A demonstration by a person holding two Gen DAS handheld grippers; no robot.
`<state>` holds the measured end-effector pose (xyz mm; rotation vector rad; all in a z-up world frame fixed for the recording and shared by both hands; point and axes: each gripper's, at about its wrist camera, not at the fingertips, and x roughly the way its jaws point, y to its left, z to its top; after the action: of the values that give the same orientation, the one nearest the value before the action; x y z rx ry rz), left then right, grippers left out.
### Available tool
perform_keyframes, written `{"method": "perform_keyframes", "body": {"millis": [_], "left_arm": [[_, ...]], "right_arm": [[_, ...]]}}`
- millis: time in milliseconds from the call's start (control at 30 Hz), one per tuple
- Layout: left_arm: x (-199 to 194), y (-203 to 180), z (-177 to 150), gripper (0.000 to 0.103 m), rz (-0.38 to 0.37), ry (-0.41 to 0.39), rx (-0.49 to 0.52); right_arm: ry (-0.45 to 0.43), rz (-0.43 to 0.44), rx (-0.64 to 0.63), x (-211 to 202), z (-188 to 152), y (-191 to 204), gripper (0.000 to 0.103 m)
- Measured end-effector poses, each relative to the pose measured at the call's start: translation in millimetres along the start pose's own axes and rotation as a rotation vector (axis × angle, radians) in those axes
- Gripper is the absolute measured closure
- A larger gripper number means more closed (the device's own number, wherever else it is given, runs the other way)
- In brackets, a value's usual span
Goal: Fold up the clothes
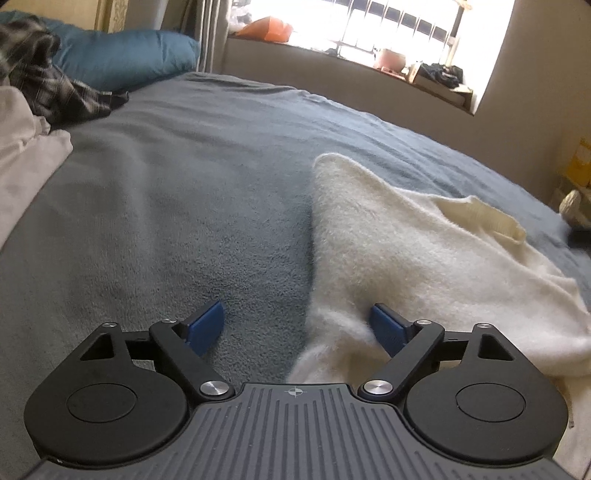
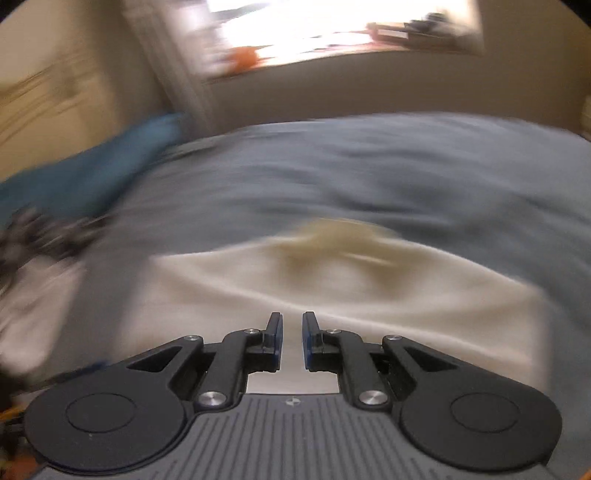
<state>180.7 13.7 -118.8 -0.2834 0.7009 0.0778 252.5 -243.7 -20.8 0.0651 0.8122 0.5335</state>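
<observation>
A: Where is the sweater right now?

B: It lies on the grey-blue blanket that covers the bed. In the left wrist view it takes up the right half, fluffy and cream-white, with one corner reaching toward the far side and its ribbed neckline turned up near the right edge.

A: And the left gripper?

B: Spread wide — the two blue pads stand well apart. The right-hand pad sits over the sweater's near edge, the left-hand pad over bare blanket. Nothing is pinched between them; I can't tell whether either pad touches the cloth.

A: The right gripper?

B: Nearly pressed together, with only a narrow slit left between the pads. Pale cloth shows through that slit, but it looks to lie behind the fingers, not in them. That view is badly smeared, so the fine detail is lost.

A: What else is on the bed?

B: A teal pillow at the far left, a dark plaid garment in front of it, and a pale pinkish cloth at the left edge — all well apart from the sweater. Beyond the bed a bright window has clutter on its sill, an orange thing among it
</observation>
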Motion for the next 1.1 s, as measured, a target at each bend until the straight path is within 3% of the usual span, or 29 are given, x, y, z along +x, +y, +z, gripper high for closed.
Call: {"method": "perform_keyframes", "body": {"millis": [133,233,267,367,433,533,633,700,800,900,1000,1100], "left_arm": [[0,5,-6,0.015,-0.024,-0.026,-0.018],[-2,9,-11,0.015,-0.050,-0.055,-0.026],[-2,12,-13,0.015,-0.062,-0.062,-0.034],[-2,18,-15,0.014,-0.093,-0.076,-0.063],[-1,19,-16,0.013,-0.105,-0.080,-0.069],[-1,18,-17,0.012,-0.104,-0.087,-0.060],[-1,20,-18,0.012,-0.110,-0.094,-0.062],[-2,22,-19,0.012,-0.121,-0.100,-0.071],[-2,24,-20,0.011,-0.133,-0.108,-0.080],[-1,23,-21,0.011,-0.127,-0.108,-0.071],[-1,22,-22,0.011,-0.124,-0.106,-0.068],[-3,22,-21,0.011,-0.125,-0.100,-0.074]], "right_arm": [[0.070,0.123,-0.186,67,3,65,0.093],[0.126,-0.010,-0.281,126,-1,75,0.095],[0.146,-0.042,-0.266,142,-2,70,0.095],[0.157,-0.020,-0.095,141,12,53,0.096],[0.114,0.005,-0.129,126,19,62,0.095],[0.121,0.104,-0.168,130,25,80,0.095],[0.150,0.055,-0.248,164,24,95,0.098],[0.144,0.038,-0.199,172,29,90,0.103],[0.126,0.060,-0.082,175,40,77,0.103],[0.126,0.122,-0.112,170,43,88,0.103],[0.173,0.083,-0.145,200,40,96,0.103],[0.148,0.070,-0.018,217,47,80,0.103]]}}
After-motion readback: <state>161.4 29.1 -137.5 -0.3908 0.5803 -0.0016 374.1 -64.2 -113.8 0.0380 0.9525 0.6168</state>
